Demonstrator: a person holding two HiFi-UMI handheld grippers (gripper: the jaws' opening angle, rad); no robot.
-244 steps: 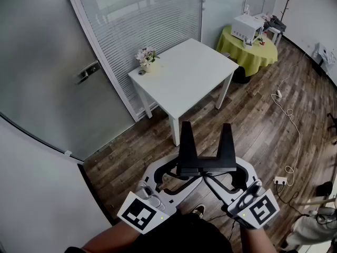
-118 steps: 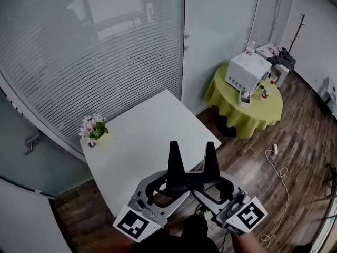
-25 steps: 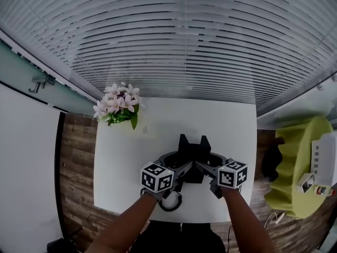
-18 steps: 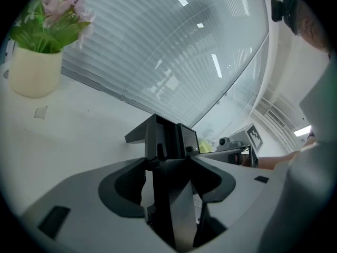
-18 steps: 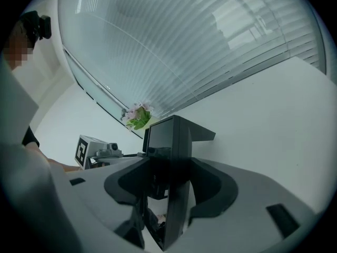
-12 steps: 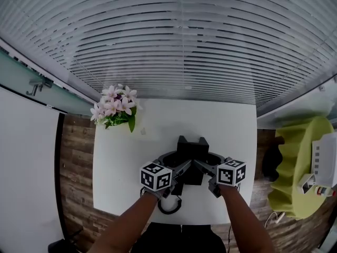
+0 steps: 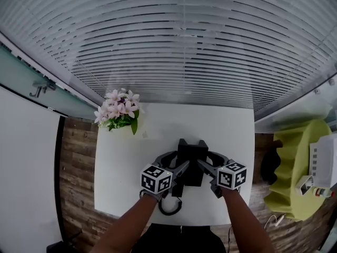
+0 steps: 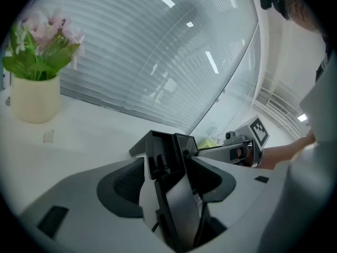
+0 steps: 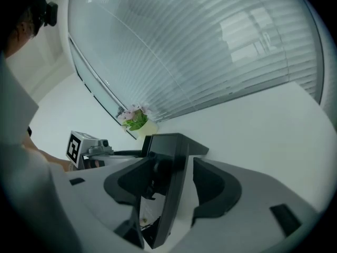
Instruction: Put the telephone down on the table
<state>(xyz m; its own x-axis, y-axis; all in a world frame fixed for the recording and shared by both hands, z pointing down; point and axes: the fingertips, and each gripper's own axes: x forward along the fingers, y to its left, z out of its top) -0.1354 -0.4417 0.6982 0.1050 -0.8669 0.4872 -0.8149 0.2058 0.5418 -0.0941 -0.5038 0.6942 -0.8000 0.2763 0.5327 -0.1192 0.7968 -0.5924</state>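
Observation:
A black telephone hangs low over the middle of the white table, held between both grippers. My left gripper is shut on its left side and my right gripper on its right side. In the left gripper view the telephone fills the gap between the jaws of the left gripper. In the right gripper view the telephone sits the same way in the right gripper. A black cord loops down at the table's near edge. Whether the base touches the tabletop is hidden.
A pale vase of pink flowers stands at the table's far left corner, also seen in the left gripper view. A small scrap lies near it. Window blinds run behind the table. A round green-clothed table stands to the right.
Over the last second both grippers and the telephone sank a little toward the tabletop. Earlier I carried it across the room to this table.

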